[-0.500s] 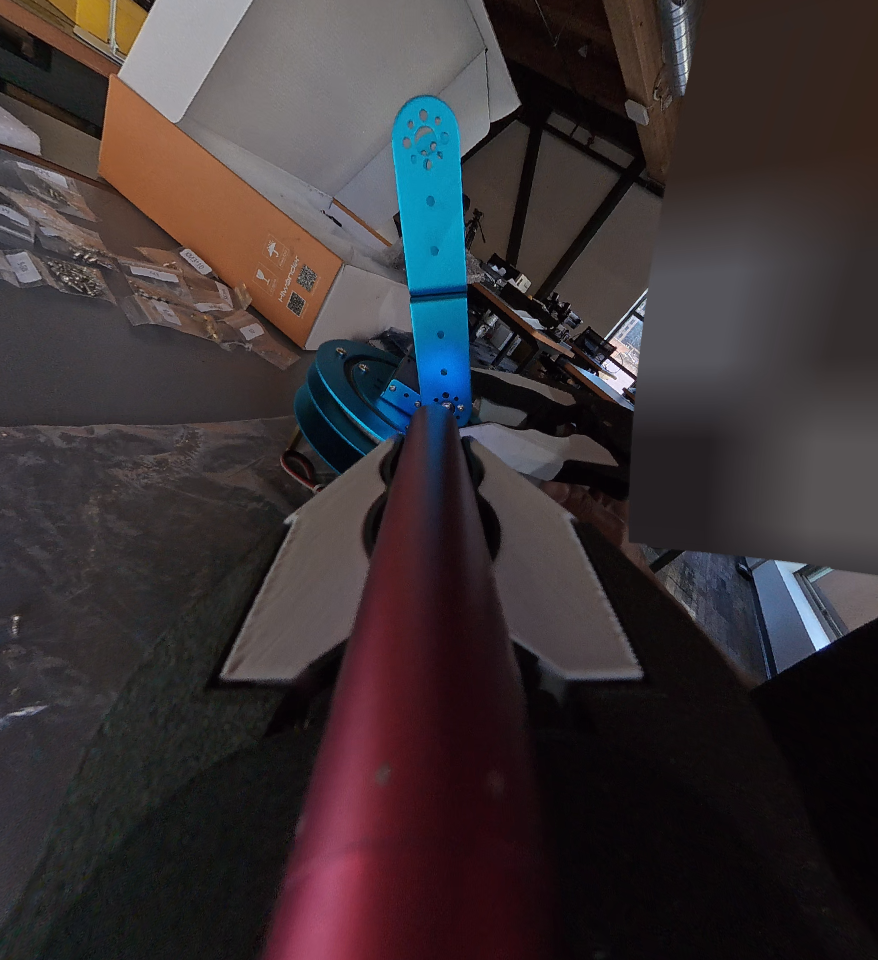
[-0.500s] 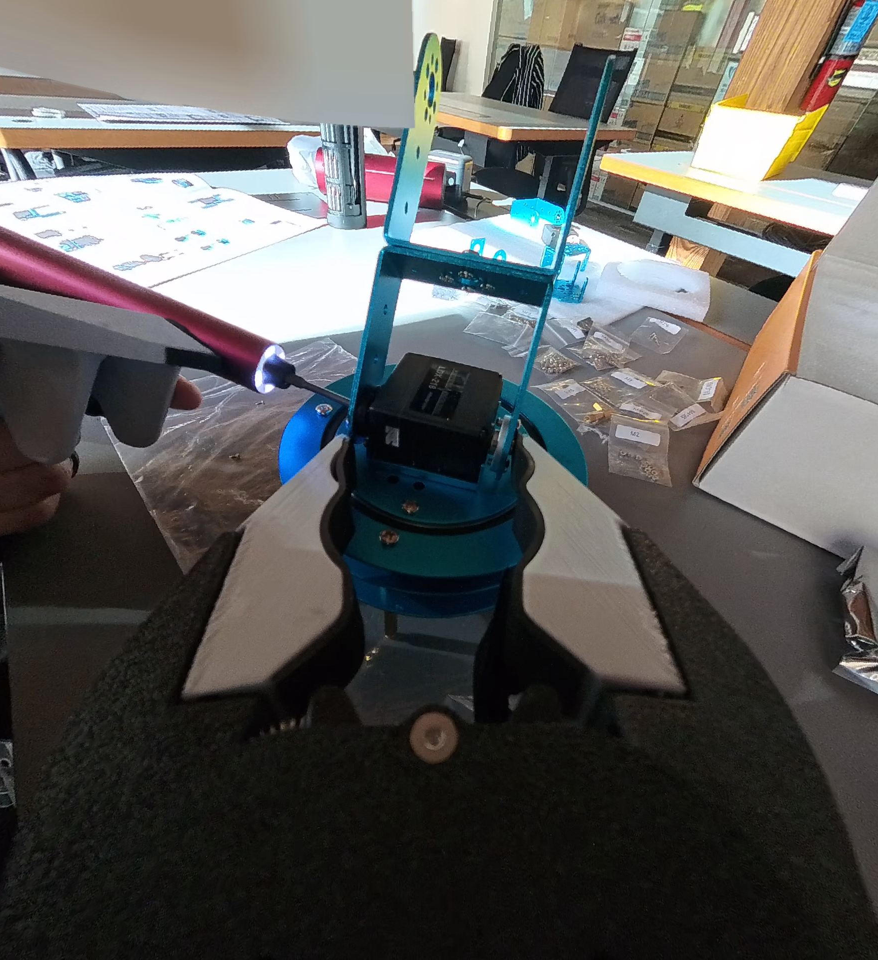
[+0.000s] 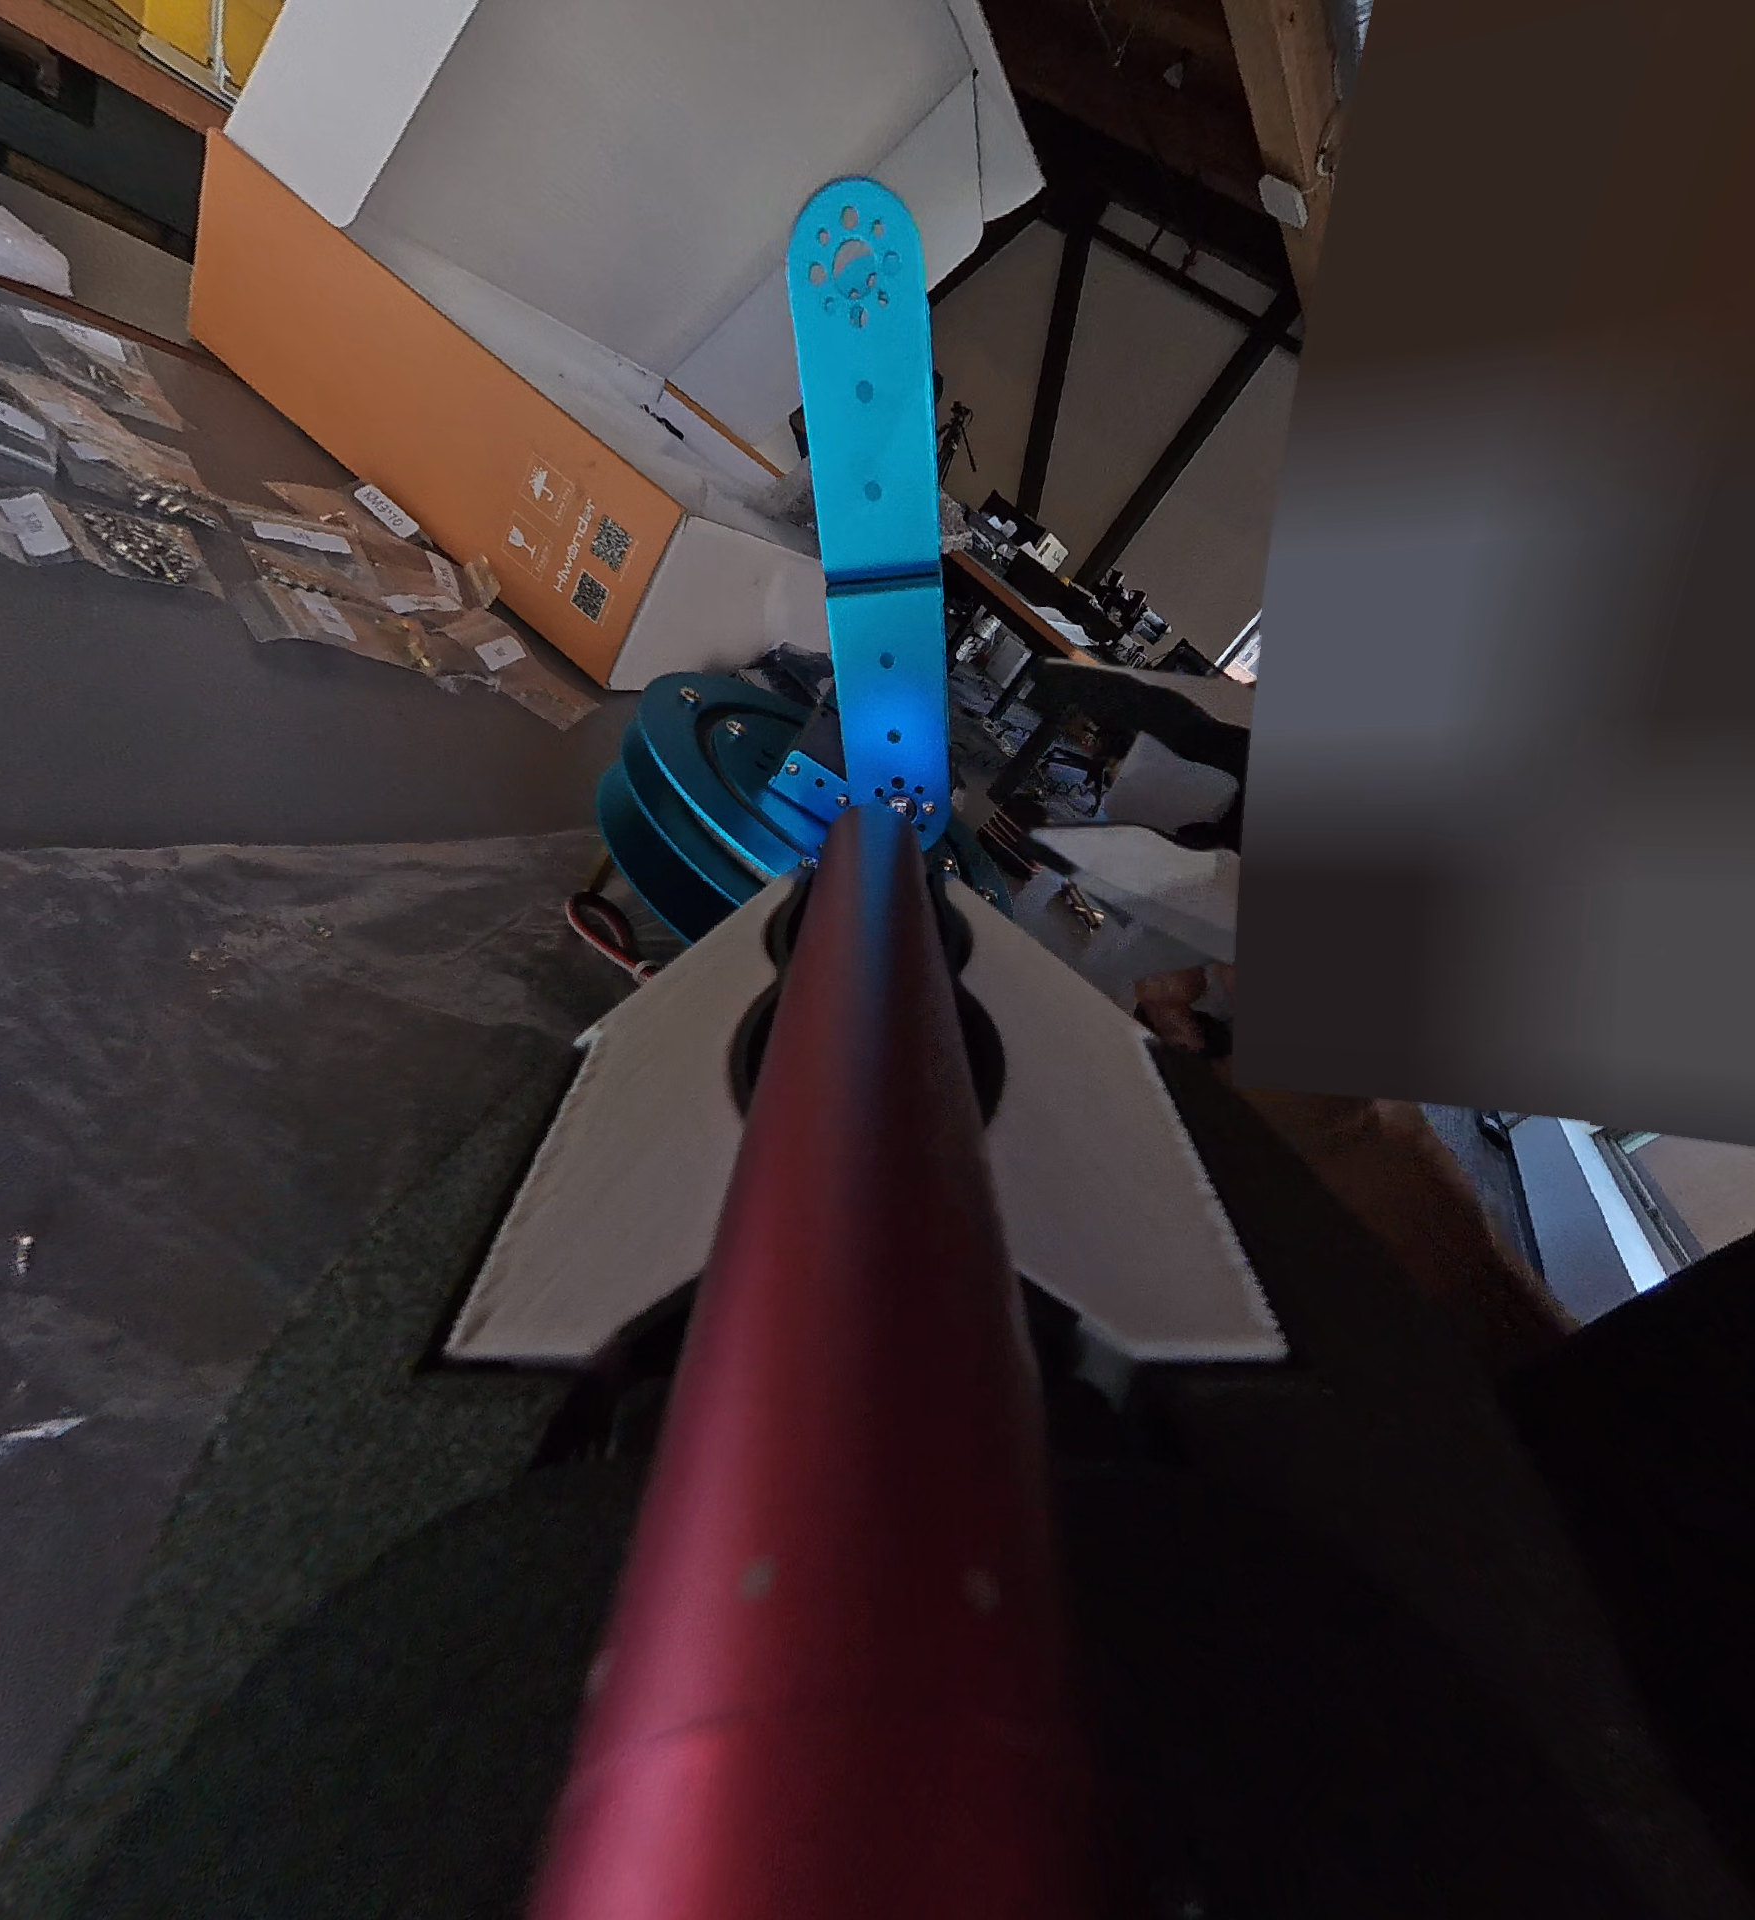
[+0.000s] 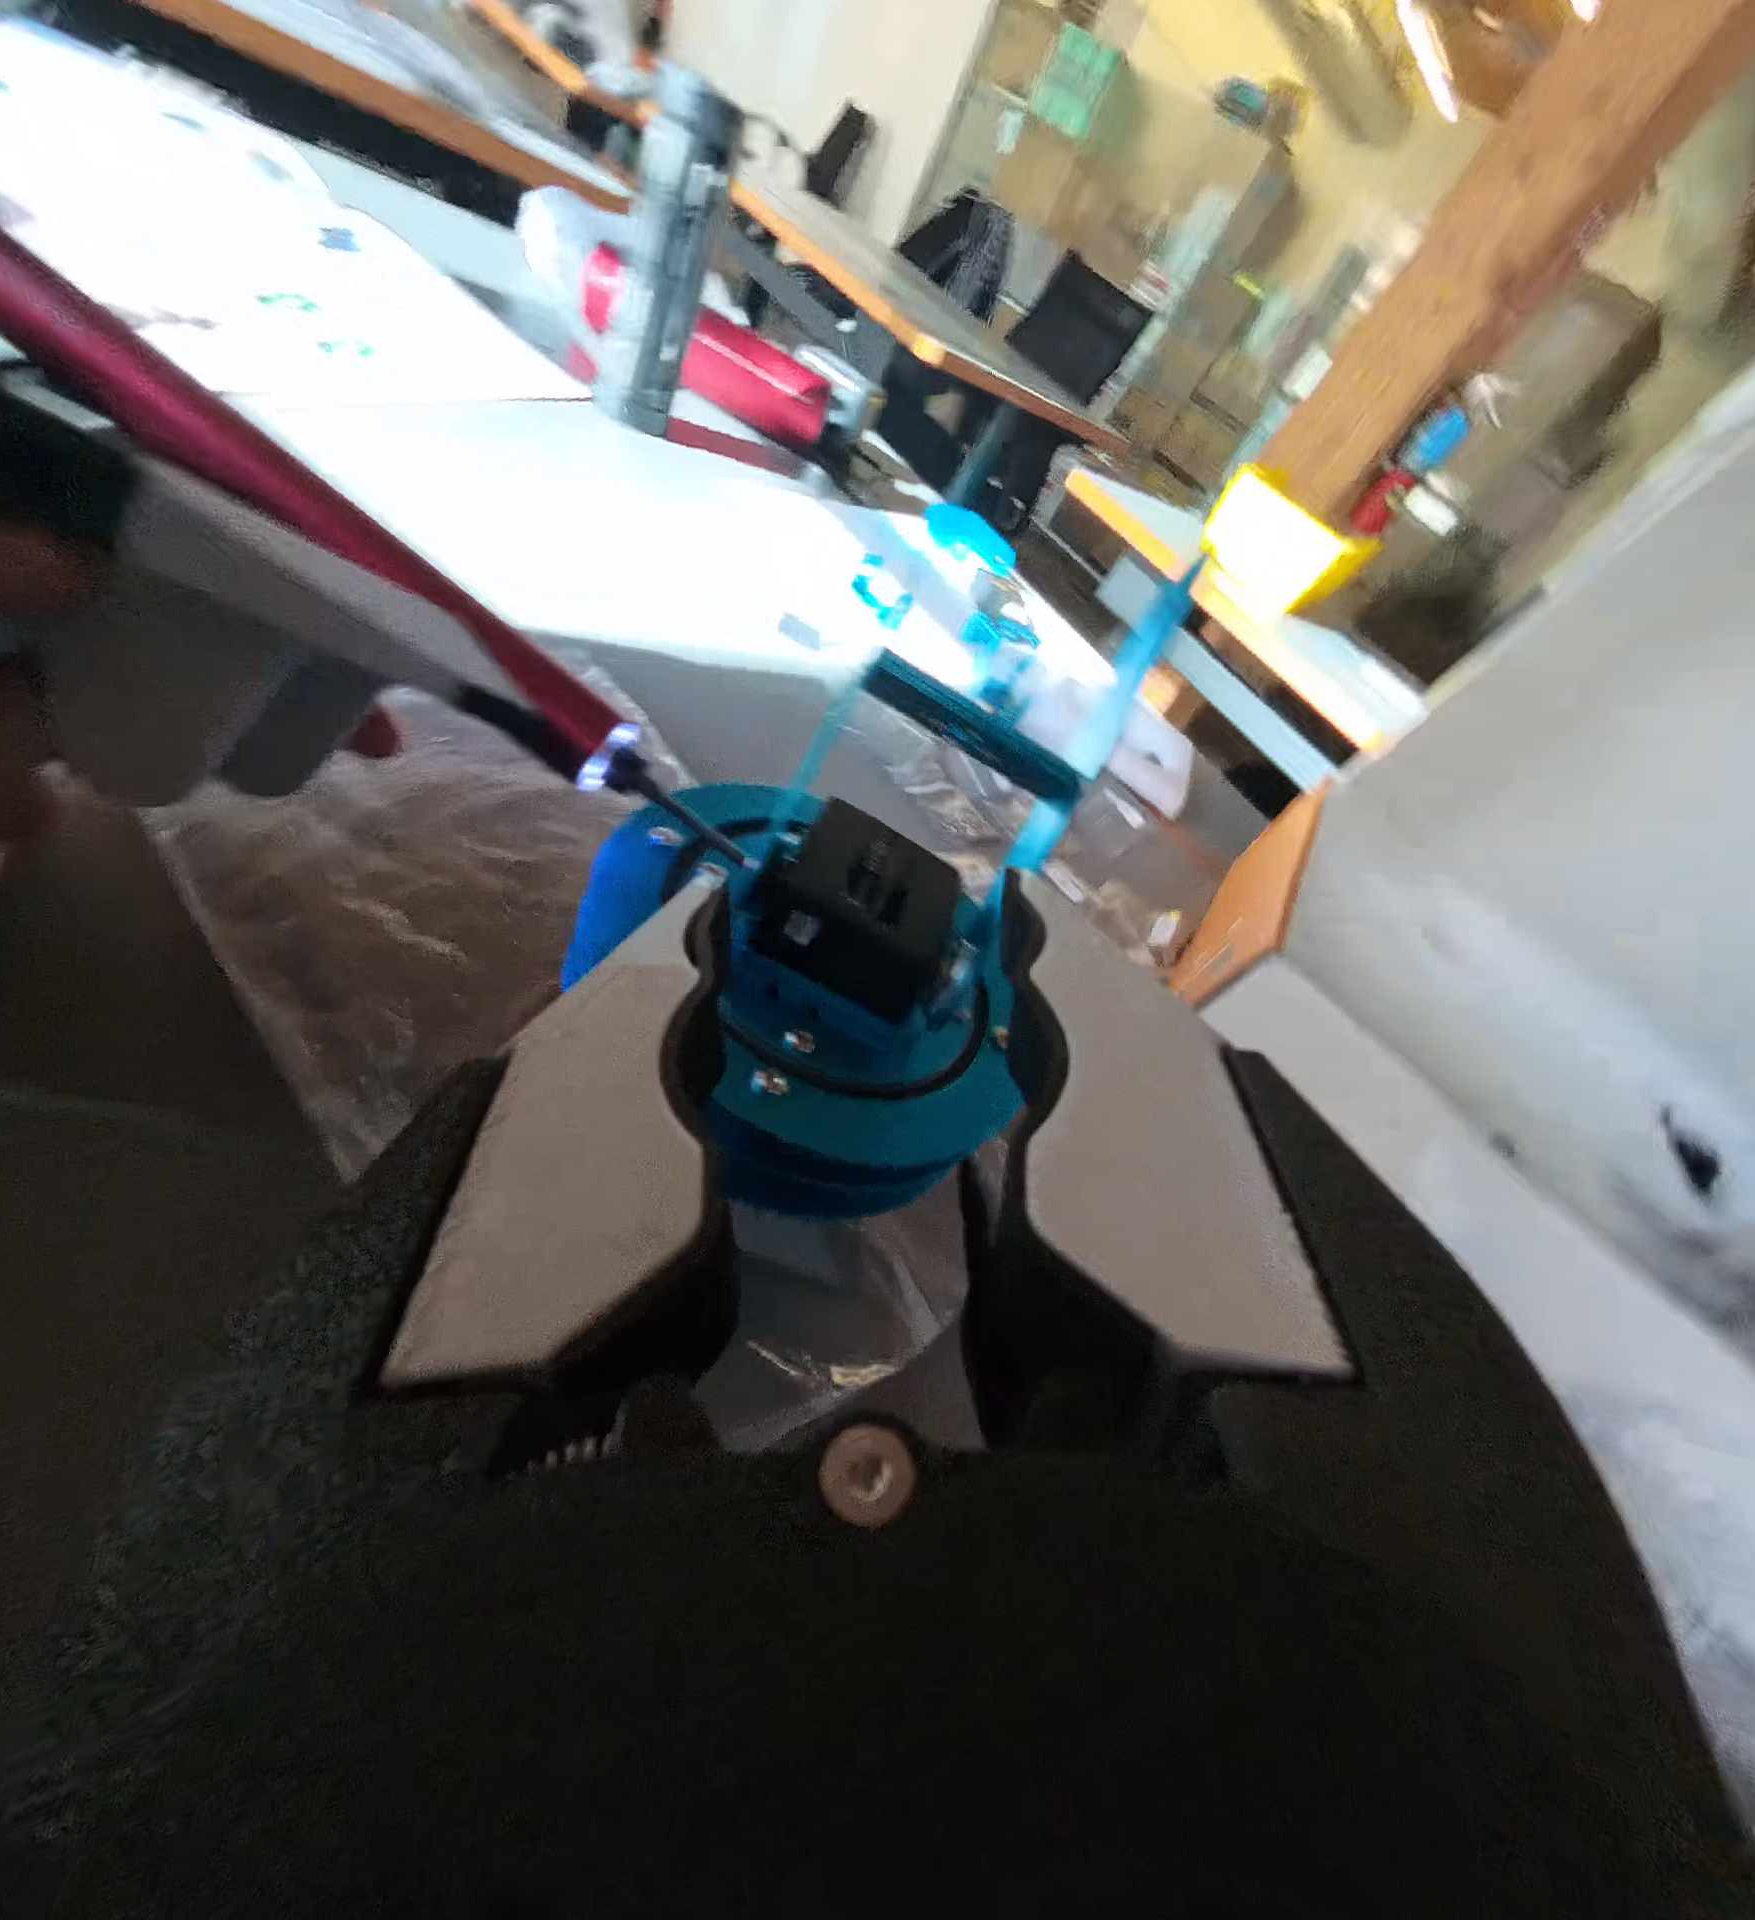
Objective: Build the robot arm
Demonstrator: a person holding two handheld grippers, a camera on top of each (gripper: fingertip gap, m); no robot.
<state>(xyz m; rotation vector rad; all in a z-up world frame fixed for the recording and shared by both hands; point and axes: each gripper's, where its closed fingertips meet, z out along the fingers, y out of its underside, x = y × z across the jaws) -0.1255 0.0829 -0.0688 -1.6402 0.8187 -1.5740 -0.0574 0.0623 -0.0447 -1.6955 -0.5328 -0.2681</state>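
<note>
My left gripper (image 3: 868,904) is shut on a red electric screwdriver (image 3: 852,1351). Its tip meets the lower, screw-holed end of an upright blue metal bracket (image 3: 868,468), which stands on a blue round base (image 3: 675,790). My right gripper (image 4: 862,935) is shut on that blue round base (image 4: 852,1132), which carries a black servo (image 4: 857,904) inside the blue bracket (image 4: 966,727). In the blurred right wrist view the screwdriver (image 4: 229,436) comes in from the left. Its lit tip and black bit (image 4: 686,821) reach the bracket beside the servo.
An orange and white cardboard box (image 3: 416,395) lies open behind the assembly and also shows in the right wrist view (image 4: 1579,831). Small bags of screws (image 3: 146,530) lie to the left of it. A clear plastic sheet (image 3: 177,1039) covers the grey table. A grey cylinder (image 4: 665,249) stands farther back.
The right wrist view has swung and gone blurred, so the assembly now appears to lean right in it. The left wrist view is almost unchanged, the screwdriver tip still at the bracket's lower end.
</note>
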